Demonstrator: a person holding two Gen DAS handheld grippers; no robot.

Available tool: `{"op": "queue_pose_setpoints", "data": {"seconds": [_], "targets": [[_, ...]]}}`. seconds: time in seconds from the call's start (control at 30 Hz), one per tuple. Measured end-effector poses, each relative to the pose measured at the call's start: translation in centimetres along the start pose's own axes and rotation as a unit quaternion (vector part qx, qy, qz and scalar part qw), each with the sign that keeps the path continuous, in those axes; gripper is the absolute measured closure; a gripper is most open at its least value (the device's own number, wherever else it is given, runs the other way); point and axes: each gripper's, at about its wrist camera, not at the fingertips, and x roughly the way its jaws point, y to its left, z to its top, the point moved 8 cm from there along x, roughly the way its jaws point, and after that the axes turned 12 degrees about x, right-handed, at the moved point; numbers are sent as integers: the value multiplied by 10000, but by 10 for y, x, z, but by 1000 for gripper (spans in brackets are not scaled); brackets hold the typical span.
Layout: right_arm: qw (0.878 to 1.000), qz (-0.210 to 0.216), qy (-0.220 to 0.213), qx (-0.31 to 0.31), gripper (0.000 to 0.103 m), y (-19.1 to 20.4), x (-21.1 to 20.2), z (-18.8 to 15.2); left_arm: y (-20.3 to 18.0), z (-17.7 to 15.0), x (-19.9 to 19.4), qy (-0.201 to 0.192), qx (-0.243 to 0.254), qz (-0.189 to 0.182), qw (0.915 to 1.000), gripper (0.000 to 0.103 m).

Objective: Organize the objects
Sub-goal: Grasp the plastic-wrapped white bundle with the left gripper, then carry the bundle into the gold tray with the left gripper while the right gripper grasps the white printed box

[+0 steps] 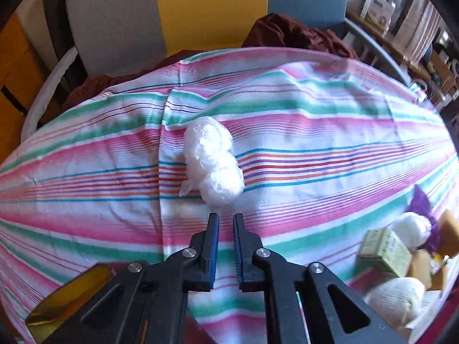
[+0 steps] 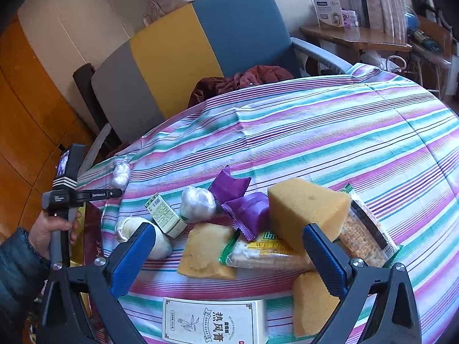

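Left claw (image 1: 226,223) closed, empty; right claw (image 2: 229,243) wide.

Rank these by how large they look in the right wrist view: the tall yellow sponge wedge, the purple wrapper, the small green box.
1. Yellow sponge wedge, though it sits nearest the camera.
2. Purple wrapper.
3. Small green box.
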Motion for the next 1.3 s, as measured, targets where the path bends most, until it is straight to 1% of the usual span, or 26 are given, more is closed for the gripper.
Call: {"op": "queue_pose_setpoints", "data": {"seconds": [0.03, 0.07, 0.13, 0.2, 0.27, 0.3, 0.37, 0.43, 0.5, 0.53, 0.57, 0.67, 0.77, 0.9, 0.97, 1.03, 1.1, 1.13, 1.17, 1.23, 1.27, 1.3], "targets": [[10000, 1, 0, -1, 0, 0, 0, 0, -1, -1, -3, -35, -27, -106, 9999, 82], [10000, -2, -6, -8, 0, 0, -1, 0, -2, -1, -6, -69, -103, -260, 9996, 67], [10000, 9, -18, 4, 0, 1, -2, 0, 4, 2, -12, -178, -440, -409, 9980, 55], [10000, 41, -10, 22, 0, 2, -3, 0, 8, 8, -15, -293, -589, -430, 9969, 55], [10000, 47, -5, 4, 0, 3, -3, -1, 12, 17, -17, -390, -591, -189, 9973, 56], [10000, 45, -1, -11, 0, 4, -3, -1, 13, 22, -15, -420, -577, -154, 9973, 56], [10000, 48, 12, -20, 0, 4, -2, -2, 13, 30, -9, -381, -584, -45, 9976, 56], [10000, 45, 21, -10, 0, 3, -2, -2, 14, 36, 2, -309, -620, -45, 9976, 56], [10000, 42, 43, 5, 0, 3, 0, -2, 16, 36, 14, -174, -665, 137, 9975, 58], [10000, 44, 49, 7, 0, 2, 0, -2, 17, 37, 21, -114, -704, 177, 9973, 66], [10000, 36, 49, 4, 0, 2, 0, -2, 18, 37, 28, -50, -750, 201, 9970, 67], [10000, 25, 52, -11, 0, 1, 1, -1, 21, 35, 29, -159, -856, 181, 9960, 70], [10000, 30, 72, -16, 0, 1, 3, -1, 19, 32, 13, -395, -746, 219, 9962, 71], [9999, 88, 60, -124, 0, 5, 1, -2, 7, 21, -16, -655, -684, 31, 9955, 71], [9997, 127, 40, -195, 0, 7, -2, -2, -4, 11, -37, -813, -563, -60, 9951, 71], [9993, 214, 143, -273, 0, 9, 0, -4, -16, -4, -60, -941, -487, -211, 9941, 71], [9980, 332, 335, -425, 0, 16, 3, -10, -24, -17, -75, -1047, -425, -349, 9930, 71], [9961, 416, 519, -587, 0, 21, 6, -16, -29, -26, -85, -1090, -389, -454, 9922, 71], [9923, 518, 754, -834, 0, 29, 10, -25, -32, -33, -91, -1119, -361, -514, 9917, 71], [9859, 563, 1005, -1215, 0, 39, 13, -39, -37, -50, -105, -1195, -314, -633, 9903, 71], [9793, 632, 1218, -1490, 0, 46, 16, -50, -39, -59, -111, -1201, -312, -730, 9896, 71], [9753, 671, 1327, -1635, 0, 50, 17, -57, -40, -67, -117, -1222, -335, -802, 9887, 71]]}}
